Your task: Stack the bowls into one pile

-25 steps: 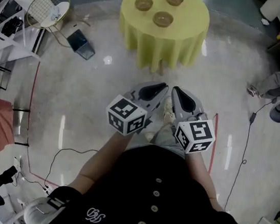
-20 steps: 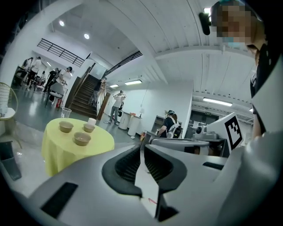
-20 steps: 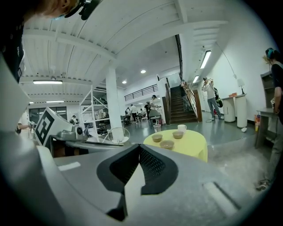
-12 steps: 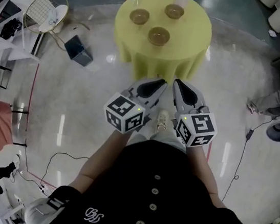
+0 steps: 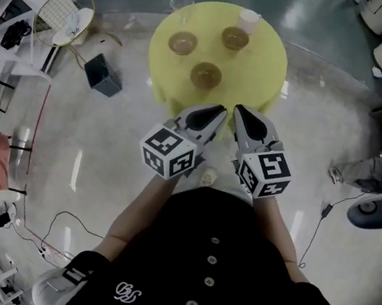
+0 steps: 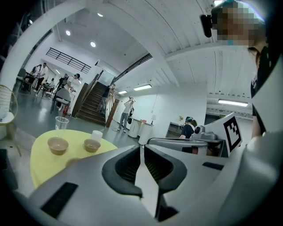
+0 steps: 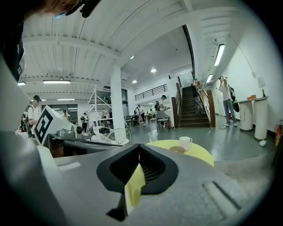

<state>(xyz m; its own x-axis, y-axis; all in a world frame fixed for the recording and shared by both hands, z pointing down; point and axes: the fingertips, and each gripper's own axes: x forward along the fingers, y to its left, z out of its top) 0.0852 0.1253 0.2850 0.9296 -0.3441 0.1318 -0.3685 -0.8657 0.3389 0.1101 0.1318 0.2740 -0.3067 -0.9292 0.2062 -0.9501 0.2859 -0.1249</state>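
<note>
**Hazards.** Nothing is stacked yet. All three pieces sit singly on the round worktop (image 5: 263, 67), ahead of both tongs.
- Near bowl (image 5: 206, 75): just beyond the tips.
- Left bowl (image 5: 182, 42) and right bowl (image 5: 234, 38): farther ahead.
- Cup (image 5: 250, 20): just past the right bowl.
- Glass (image 5: 181, 4): just past the left bowl.

A long reach for either far bowl would likely knock over the cup or the glass. A pinch on one side of a rim may tip the bowl or let it slip on the lift. Tips that arrive unspread would shove the near bowl rather than take it.

**Left tongs** (image 5: 219, 108): pressed together, nothing between them, touching nothing, just short of the worktop's near edge.

**Right tongs** (image 5: 240, 110): pressed together, empty, touching nothing, alongside the left.
</note>
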